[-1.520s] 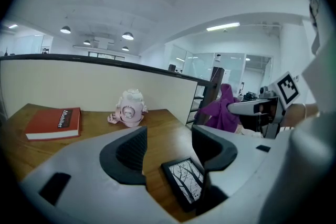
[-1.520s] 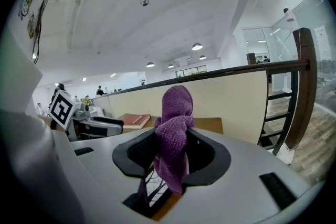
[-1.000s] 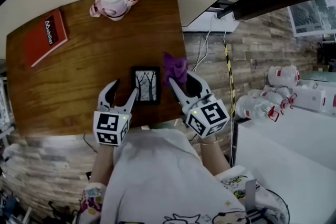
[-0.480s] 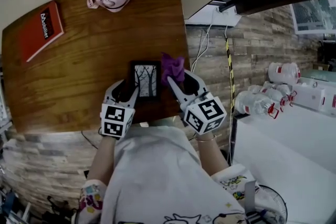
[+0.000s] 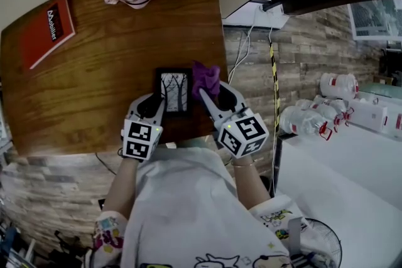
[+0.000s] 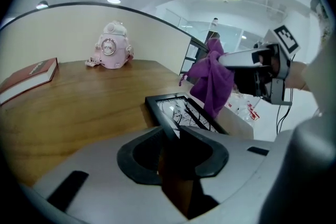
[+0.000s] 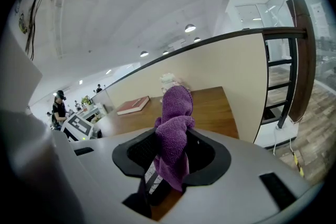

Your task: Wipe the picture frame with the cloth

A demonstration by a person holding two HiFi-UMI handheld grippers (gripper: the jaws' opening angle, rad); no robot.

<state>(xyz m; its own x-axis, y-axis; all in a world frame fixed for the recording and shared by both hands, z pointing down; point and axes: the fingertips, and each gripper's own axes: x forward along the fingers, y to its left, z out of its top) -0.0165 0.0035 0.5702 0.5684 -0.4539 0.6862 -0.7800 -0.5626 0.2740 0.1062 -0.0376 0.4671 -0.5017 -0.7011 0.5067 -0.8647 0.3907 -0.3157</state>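
- The picture frame [image 5: 174,91] lies flat near the desk's [image 5: 94,72] front right corner.
- The left gripper [image 6: 170,136] has just been closing its jaws and now pinches the frame's near edge.
- The right gripper [image 7: 170,160] clasps the cloth [image 7: 175,128].
- Step in hand: steadying the frame. Next, press the cloth onto the glass.

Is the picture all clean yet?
Not yet. Done: the right gripper holds the purple cloth. In hand: the left gripper has just been closing its jaws on the near edge of the picture frame on the table. Left: the cloth hangs by the frame's right side, so the wiping looks unstarted.
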